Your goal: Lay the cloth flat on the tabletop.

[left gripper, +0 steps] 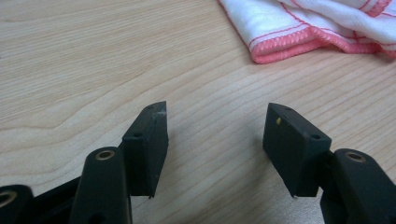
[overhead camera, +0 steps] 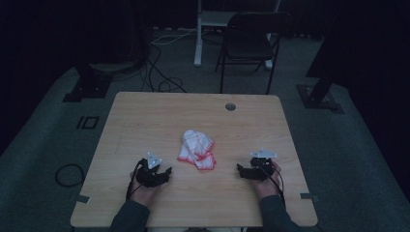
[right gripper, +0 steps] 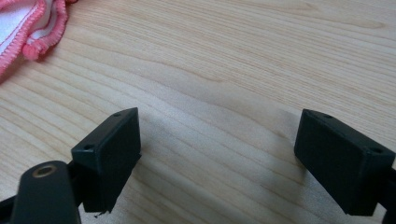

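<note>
- A white cloth (overhead camera: 196, 150) with red-pink stitched edges and thin red lines lies crumpled and loosely folded on the wooden table (overhead camera: 145, 116), about midway between the left and right edges and a little nearer the near edge than the far one.
- The left gripper (overhead camera: 167, 172) rests low over the table near the near edge, left of the cloth and apart from it. A grey three-cornered plate sits on top of it.
- In the left gripper view its jaws stand wide apart with only bare wood between them; the cloth's pink hem (left gripper: 299, 44) lies ahead and to the right, well clear of the tips.
- The right gripper (overhead camera: 240, 168) sits near the near edge on the cloth's right side, also apart from it, with its tips turned towards the cloth.
- In the right gripper view its jaws are spread wide with nothing between them; a corner of the cloth (right gripper: 28, 32) shows at the upper left, away from the tips.
- A small round grey fitting (overhead camera: 230, 107) is set in the tabletop near the far edge, right of the middle.
- Beyond the far edge a dark folding chair (overhead camera: 249, 43) stands on the grey floor, with cables (overhead camera: 159, 72) trailing to its left.
</note>
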